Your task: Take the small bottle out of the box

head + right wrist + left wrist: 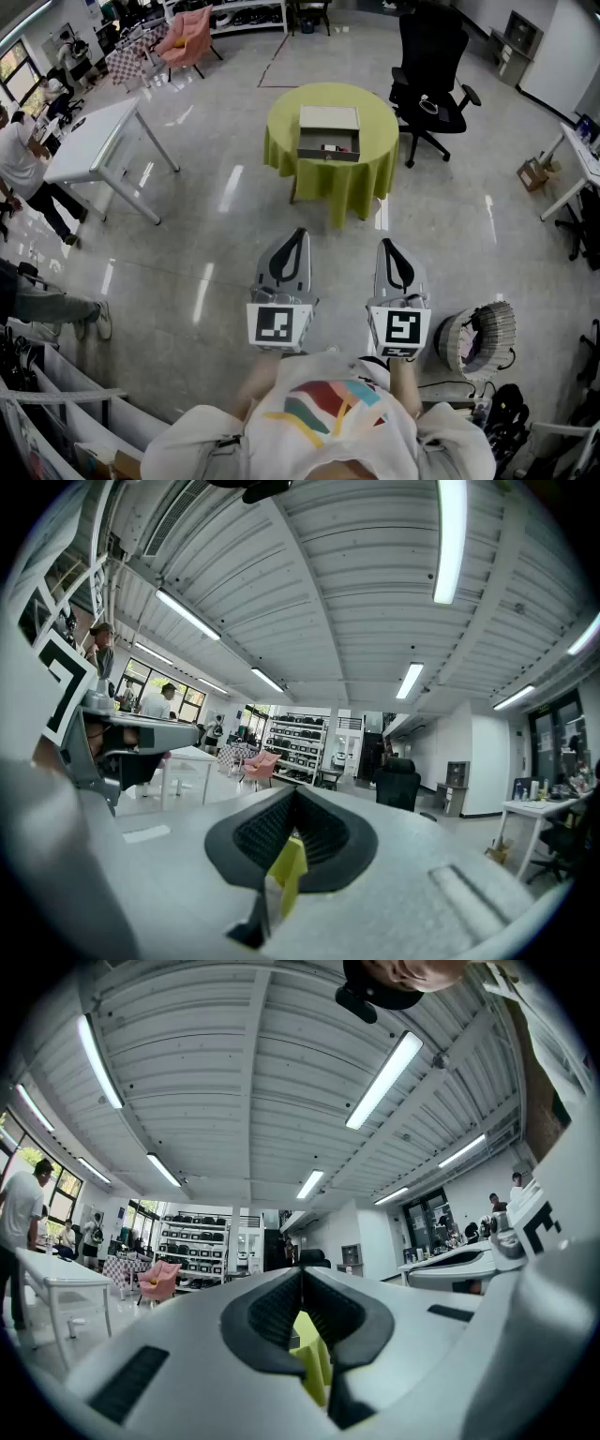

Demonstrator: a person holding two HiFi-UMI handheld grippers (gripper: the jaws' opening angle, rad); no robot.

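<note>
A grey box (329,125) stands on a round table with a yellow-green cloth (330,173), a few steps ahead of me. Its front part lies open, and a small red and dark item (329,148) shows inside, too small to identify. Both grippers are held close to my body, far short of the table, pointing toward it. The tips of my left gripper (298,234) (300,1272) meet with nothing between them. My right gripper (387,246) (294,791) is likewise shut and empty. Through each gripper's jaw loop only a strip of the yellow-green cloth (314,1358) (289,869) shows.
A black office chair (427,80) stands right of the round table. A white table (94,141) and people (21,164) are at the left, a pink chair (185,37) at the back. A round basket (478,339) sits on the floor by my right side.
</note>
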